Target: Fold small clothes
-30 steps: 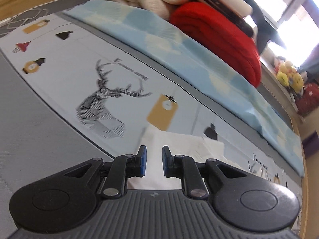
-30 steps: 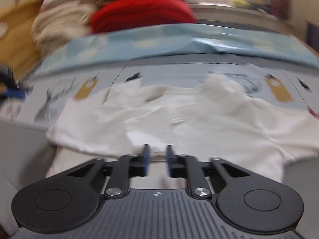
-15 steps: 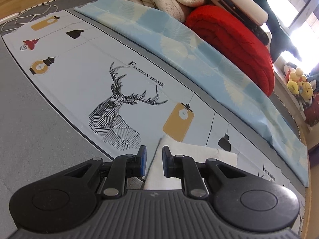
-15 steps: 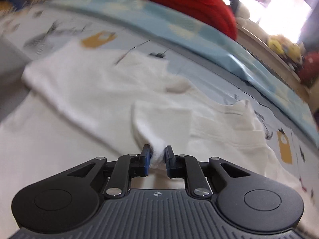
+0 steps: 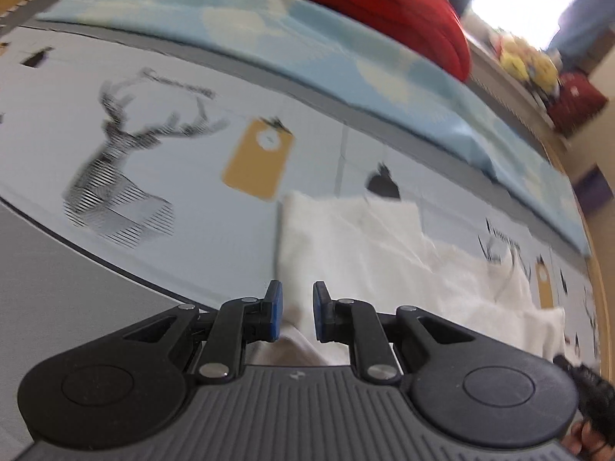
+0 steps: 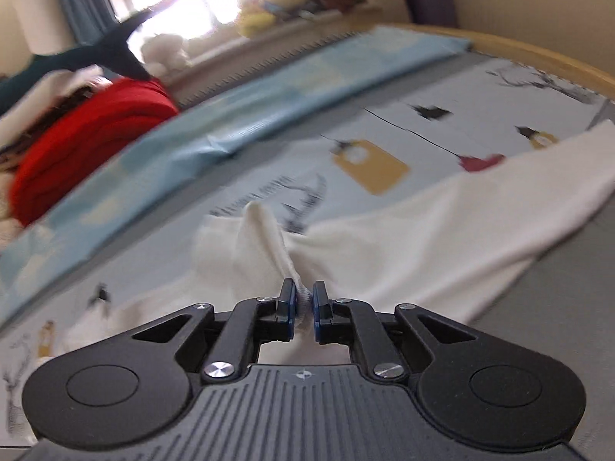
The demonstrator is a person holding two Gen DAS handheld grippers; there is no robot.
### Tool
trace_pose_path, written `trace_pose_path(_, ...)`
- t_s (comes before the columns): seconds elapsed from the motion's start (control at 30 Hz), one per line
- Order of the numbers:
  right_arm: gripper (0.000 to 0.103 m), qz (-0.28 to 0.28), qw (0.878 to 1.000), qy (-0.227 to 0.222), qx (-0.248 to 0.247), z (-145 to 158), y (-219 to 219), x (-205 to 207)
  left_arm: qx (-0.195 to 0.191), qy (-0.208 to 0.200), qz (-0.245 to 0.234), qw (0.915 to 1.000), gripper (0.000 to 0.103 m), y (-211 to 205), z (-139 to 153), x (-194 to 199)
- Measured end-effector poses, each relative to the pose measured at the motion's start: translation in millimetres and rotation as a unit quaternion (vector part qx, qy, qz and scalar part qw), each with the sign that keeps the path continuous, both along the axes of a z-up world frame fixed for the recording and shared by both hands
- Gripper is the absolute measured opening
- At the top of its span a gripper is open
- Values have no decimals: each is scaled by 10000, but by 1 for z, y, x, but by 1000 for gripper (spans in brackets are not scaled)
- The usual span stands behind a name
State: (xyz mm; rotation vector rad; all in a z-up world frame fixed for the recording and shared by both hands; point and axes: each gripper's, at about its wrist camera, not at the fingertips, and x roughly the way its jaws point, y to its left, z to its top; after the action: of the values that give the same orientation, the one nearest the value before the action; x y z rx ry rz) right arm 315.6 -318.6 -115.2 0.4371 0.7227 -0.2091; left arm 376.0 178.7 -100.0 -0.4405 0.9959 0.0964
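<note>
printed mat (image 5: 173,176) | white garment (image 6: 423,238) pinched in right tool (image 6: 304,307)

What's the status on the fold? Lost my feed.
Right gripper just closed, pinching white garment fold. Left gripper jaws apart over garment edge, grip unclear. Garment spread on printed mat. Nothing in the way.

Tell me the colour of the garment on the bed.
White garment, clearest in the right wrist view.

White garment (image 5: 346,238) on pale deer-printed sheet (image 5: 173,199), red blanket (image 5: 369,4).
</note>
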Motion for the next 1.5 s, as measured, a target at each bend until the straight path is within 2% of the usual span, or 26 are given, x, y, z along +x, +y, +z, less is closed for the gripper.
trace_pose_path(0.13,8,-61,9999,140,-3,-4,-10,1,-129,306,-159,9993,17,-13,-23,6)
trace_pose_path(0.17,8,-66,9998,203,9,-6,-11,2,-50,536,-167,9984,17,-15,-31,7)
trace_pose_path(0.23,9,-186,9984,543,11,-13,-18,3,407,1034,9,9938,17,-12,-48,7)
trace_pose_path(0.3,13,-525,9964,666,5,-17,-30,0,665,1084,259,9915,25,-5,-47,4)
trace_pose_path(0.33,13,-621,9965,565,46,-15,-35,-3,682,978,330,9923,23,-4,-41,3)
trace_pose_path(0.4,13,-477,9982,174,316,-8,-39,-7,643,580,257,9959,22,-10,-25,1)
trace_pose_path(0.47,13,16,9986,-175,498,-1,-33,-5,516,379,4,9979,23,-18,-20,2)
trace_pose_path(0.53,14,511,9954,-145,803,-6,-28,2,301,619,-6,9976,23,-18,-32,3)
trace_pose_path(0.6,15,575,9943,348,834,-24,-28,10,93,1061,149,9942,22,-12,-52,2)
trace_pose_path(0.67,15,181,9946,900,490,-41,-38,13,290,1254,265,9913,22,-9,-58,0)
trace_pose_path(0.73,15,-582,9936,949,209,-39,-60,5,428,1118,358,9922,22,-7,-50,0)
trace_pose_path(0.8,18,-1066,9913,743,227,-29,-81,-5,497,836,408,9944,22,-8,-35,0)
trace_pose_path(0.9,19,-1205,9913,356,403,-14,-111,-16,412,529,292,9973,23,-16,-20,3)
trace_pose_path(1.0,23,-1233,9915,122,395,-5,-143,-29,298,505,109,9982,23,-30,-16,4)
trace_pose_path(1.1,25,-1487,9877,-159,455,2,-190,-47,315,473,-65,9984,23,-41,-15,4)
trace_pose_path(1.2,28,-1813,9824,-325,315,1,-239,-63,348,429,-189,9983,23,-46,-14,4)
trace_pose_path(1.27,33,-2125,9759,-374,337,-8,-274,-71,423,405,-245,9980,24,-50,-13,2)
trace_pose_path(1.37,42,-2580,9632,-417,632,-30,-318,-75,502,440,-210,9976,24,-49,-15,2)
trace_pose_path(1.5,42,-3153,9393,-417,1284,-67,-356,-76,599,515,-213,9966,24,-47,-18,0)
